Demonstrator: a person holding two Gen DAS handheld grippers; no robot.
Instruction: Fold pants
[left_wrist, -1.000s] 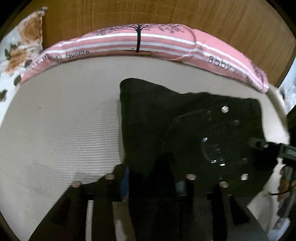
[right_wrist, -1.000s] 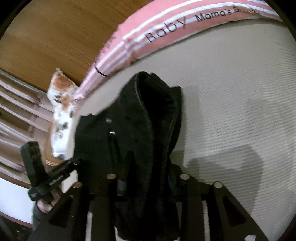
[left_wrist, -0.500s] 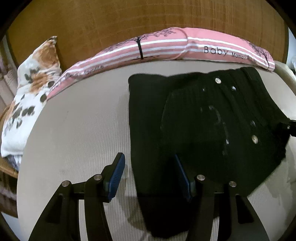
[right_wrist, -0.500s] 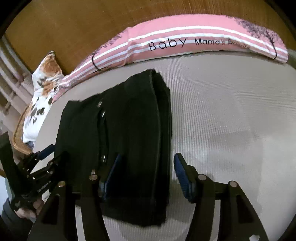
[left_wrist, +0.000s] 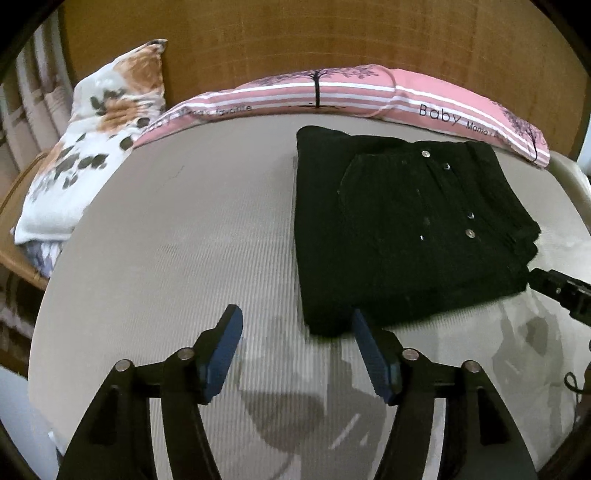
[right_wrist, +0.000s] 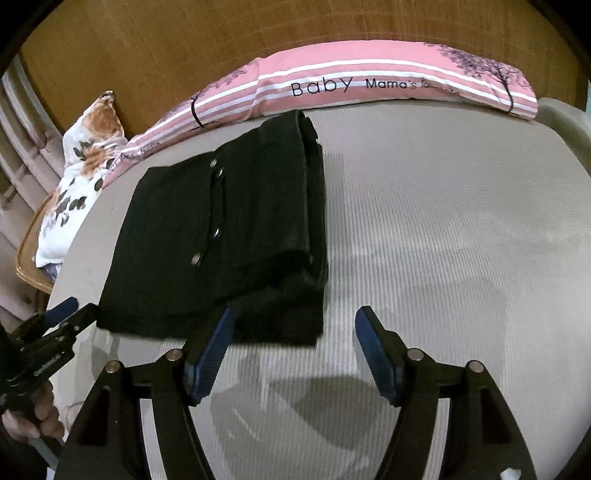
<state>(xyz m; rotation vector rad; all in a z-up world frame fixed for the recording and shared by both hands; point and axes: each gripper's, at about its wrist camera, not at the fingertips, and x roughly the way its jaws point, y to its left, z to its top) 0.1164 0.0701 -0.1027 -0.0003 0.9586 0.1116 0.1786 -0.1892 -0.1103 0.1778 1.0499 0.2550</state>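
The black pants (left_wrist: 402, 229) lie folded into a thick rectangular stack on the beige mattress (left_wrist: 177, 236), metal buttons facing up. They also show in the right wrist view (right_wrist: 221, 236). My left gripper (left_wrist: 295, 332) is open and empty, just in front of the stack's near left corner. My right gripper (right_wrist: 295, 325) is open and empty, just in front of the stack's near right corner. The right gripper's tip (left_wrist: 561, 291) shows at the right edge of the left wrist view, and the left gripper (right_wrist: 48, 339) at the left edge of the right wrist view.
A long pink striped pillow (left_wrist: 332, 92) lies along the wooden headboard (left_wrist: 295, 40) behind the pants; it also shows in the right wrist view (right_wrist: 369, 85). A floral pillow (left_wrist: 85, 147) sits at the mattress's far left corner. The mattress edge drops off at left.
Both grippers were shut on the pants and holding them up one second ago. They have let go, opened and drawn back; the pants now lie flat and folded.
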